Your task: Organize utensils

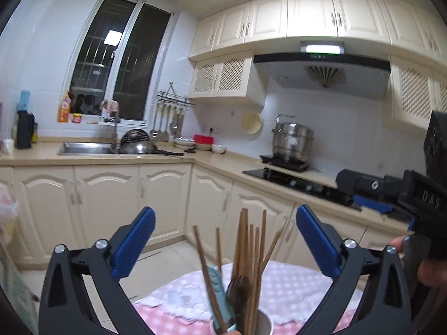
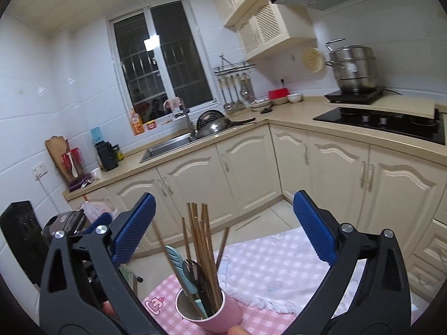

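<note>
Chopsticks (image 2: pixel 199 240) stand upright in a pink cup (image 2: pixel 215 311) on the checked cloth (image 2: pixel 279 265), with a pale blue utensil (image 2: pixel 178 268) leaning left of them and a dark spoon (image 2: pixel 194 269) beside it. Left gripper (image 1: pixel 225 244) and right gripper (image 2: pixel 223 229) both gape wide, the 2 holding nothing, with the chopstick tops between their blue pads (image 2: pixel 137 226), untouched.

I see pink cup (image 2: pixel 220 311) holding brown chopsticks (image 2: pixel 199 240), pale blue utensil (image 2: pixel 178 265). Tablecloth (image 2: pixel 268 262) pink-white checked. My gripper pads (image 2: pixel 137 227) blue, textured. Cabinets (image 2: pixel 195 184) cream; hob (image 2: pixel 391 124) black.
</note>
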Demonstrator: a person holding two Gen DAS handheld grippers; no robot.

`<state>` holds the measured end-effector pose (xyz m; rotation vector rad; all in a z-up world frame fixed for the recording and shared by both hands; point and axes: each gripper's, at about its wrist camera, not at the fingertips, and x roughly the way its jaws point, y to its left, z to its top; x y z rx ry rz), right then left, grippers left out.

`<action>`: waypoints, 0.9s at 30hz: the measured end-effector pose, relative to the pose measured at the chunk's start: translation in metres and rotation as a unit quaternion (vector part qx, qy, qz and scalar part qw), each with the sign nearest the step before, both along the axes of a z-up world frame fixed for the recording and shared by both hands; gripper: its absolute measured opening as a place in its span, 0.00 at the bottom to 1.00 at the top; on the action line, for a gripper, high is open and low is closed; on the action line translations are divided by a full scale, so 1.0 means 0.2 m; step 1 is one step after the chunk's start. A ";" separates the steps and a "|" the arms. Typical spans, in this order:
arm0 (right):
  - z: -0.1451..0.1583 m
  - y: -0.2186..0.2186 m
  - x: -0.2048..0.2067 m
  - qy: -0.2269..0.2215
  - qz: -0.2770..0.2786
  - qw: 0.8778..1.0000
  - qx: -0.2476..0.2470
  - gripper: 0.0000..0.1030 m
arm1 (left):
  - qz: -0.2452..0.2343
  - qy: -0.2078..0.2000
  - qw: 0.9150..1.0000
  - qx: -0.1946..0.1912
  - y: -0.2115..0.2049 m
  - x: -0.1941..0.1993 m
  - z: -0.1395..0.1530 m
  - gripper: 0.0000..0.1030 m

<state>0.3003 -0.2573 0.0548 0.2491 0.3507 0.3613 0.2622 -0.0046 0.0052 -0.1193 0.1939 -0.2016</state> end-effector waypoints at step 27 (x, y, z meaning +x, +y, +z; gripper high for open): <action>-0.01 -0.09 -0.51 0.006 -0.020 0.999 -0.037 0.94 | 0.081 0.053 0.992 0.075 -0.05 -0.58 0.15 0.96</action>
